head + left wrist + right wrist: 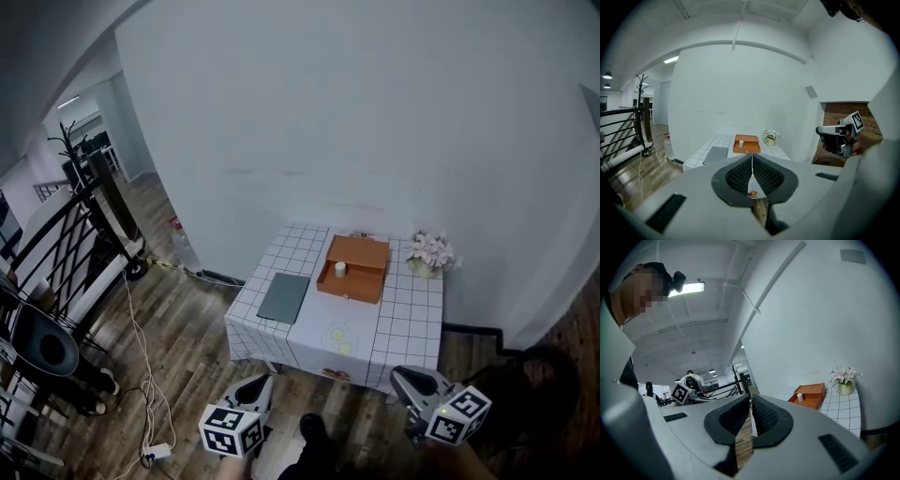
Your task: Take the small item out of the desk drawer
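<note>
Quick count: 1 table, 1 orange drawer box with 1 small white cylinder in it, 1 grey slab at its 9 o'clock, 1 flower pot at its 2 o'clock, 2 yellow circles at its 6 o'clock. Plus 2 grippers, the left gripper and the right gripper.

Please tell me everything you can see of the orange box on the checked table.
The orange-brown rectangular box, wooden by its look, is low and lies flat on the white checked tablecloth near the wall, apart from the small pot of pale flowers beside it. Its near part seems an open drawer or tray, where a small white cylinder stands upright. A tiny dark dot marks its front face.
</note>
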### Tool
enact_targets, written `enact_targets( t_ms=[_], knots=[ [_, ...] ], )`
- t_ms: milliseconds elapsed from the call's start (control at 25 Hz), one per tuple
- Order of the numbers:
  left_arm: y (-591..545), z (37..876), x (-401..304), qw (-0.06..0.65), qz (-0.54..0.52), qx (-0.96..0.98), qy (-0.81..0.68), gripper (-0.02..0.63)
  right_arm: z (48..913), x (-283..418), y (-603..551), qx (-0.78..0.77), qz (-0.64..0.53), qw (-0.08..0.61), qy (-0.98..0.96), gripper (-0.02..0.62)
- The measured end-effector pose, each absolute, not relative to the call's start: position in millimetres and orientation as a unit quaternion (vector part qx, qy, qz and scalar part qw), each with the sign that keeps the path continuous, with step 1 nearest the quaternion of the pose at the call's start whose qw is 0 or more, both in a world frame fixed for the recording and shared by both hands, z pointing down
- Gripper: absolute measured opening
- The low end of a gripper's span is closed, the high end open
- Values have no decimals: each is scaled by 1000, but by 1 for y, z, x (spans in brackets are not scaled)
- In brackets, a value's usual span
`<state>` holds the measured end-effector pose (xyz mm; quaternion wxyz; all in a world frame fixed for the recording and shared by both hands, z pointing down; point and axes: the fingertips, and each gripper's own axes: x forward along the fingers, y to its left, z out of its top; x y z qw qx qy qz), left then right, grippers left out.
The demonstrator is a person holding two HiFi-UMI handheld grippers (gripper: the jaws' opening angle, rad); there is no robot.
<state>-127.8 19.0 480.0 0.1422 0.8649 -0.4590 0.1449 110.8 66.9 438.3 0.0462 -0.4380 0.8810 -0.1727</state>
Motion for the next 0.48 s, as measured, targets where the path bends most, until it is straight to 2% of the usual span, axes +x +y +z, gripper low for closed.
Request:
enact_targets(
  t_ms=[480],
  knots=[
    [-142, 489, -179, 159, 109, 883, -429, 12, 436, 47, -79, -469, -170, 11, 867, 15]
  ],
)
